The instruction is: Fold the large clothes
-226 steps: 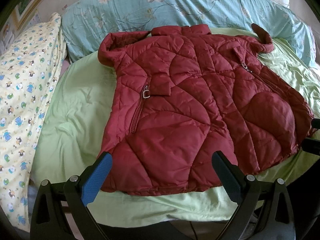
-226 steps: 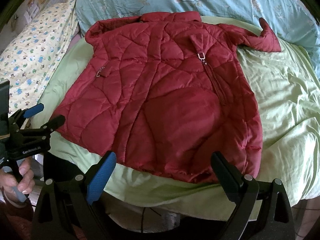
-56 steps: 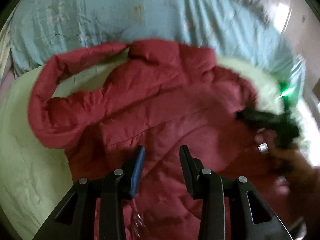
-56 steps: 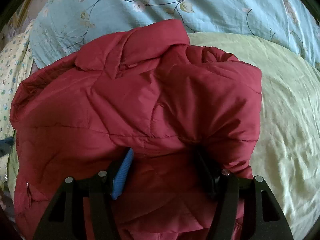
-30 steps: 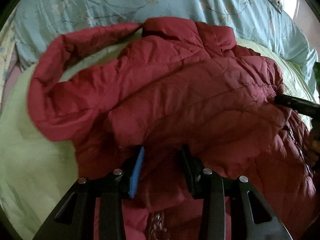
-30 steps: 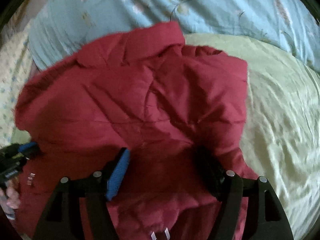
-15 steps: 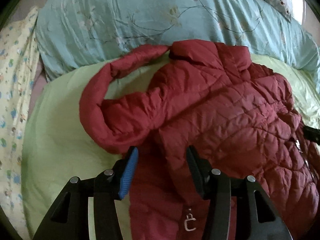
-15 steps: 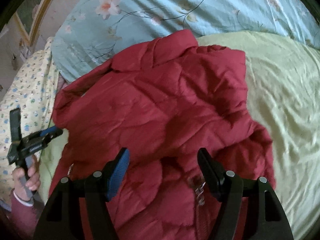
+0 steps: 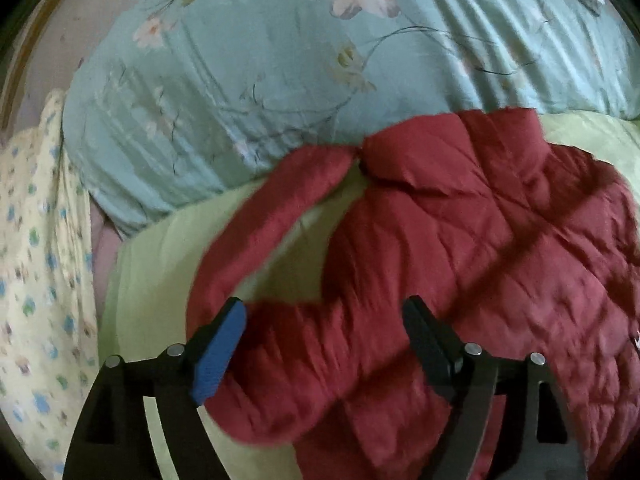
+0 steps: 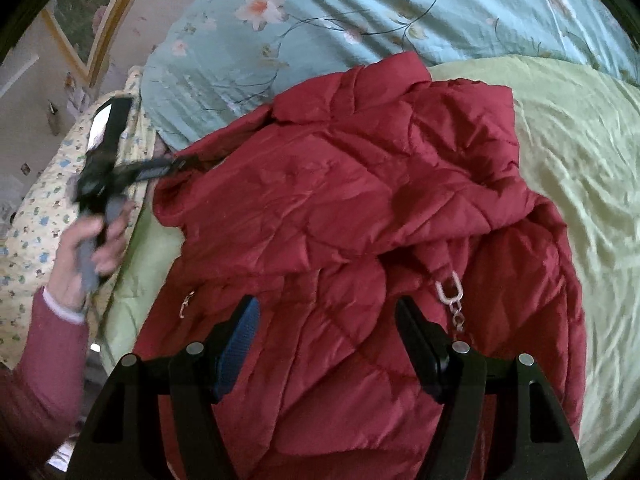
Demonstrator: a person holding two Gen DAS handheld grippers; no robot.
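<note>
A dark red quilted jacket (image 10: 360, 208) lies on the pale green sheet (image 10: 580, 152), collar toward the pillows, its right side folded over the middle. In the left wrist view the jacket (image 9: 500, 248) fills the right half, and its left sleeve (image 9: 264, 236) loops out over the sheet. My left gripper (image 9: 324, 340) is open and empty, its fingers astride the sleeve's lower bend. It also shows in the right wrist view (image 10: 168, 168), at the jacket's left shoulder. My right gripper (image 10: 326, 336) is open and empty above the jacket's lower front, near a metal zip pull (image 10: 450, 290).
A light blue floral duvet (image 9: 320, 60) lies bunched behind the collar. A yellow patterned pillow (image 9: 36, 280) lies along the left. The green sheet (image 9: 152, 280) shows bare left of the sleeve and right of the jacket. A framed picture (image 10: 92, 12) hangs on the wall.
Both grippers have let go of the jacket and opened wider. The left gripper has moved left and forward over the looping sleeve. The right gripper has pulled back from the folded side.
</note>
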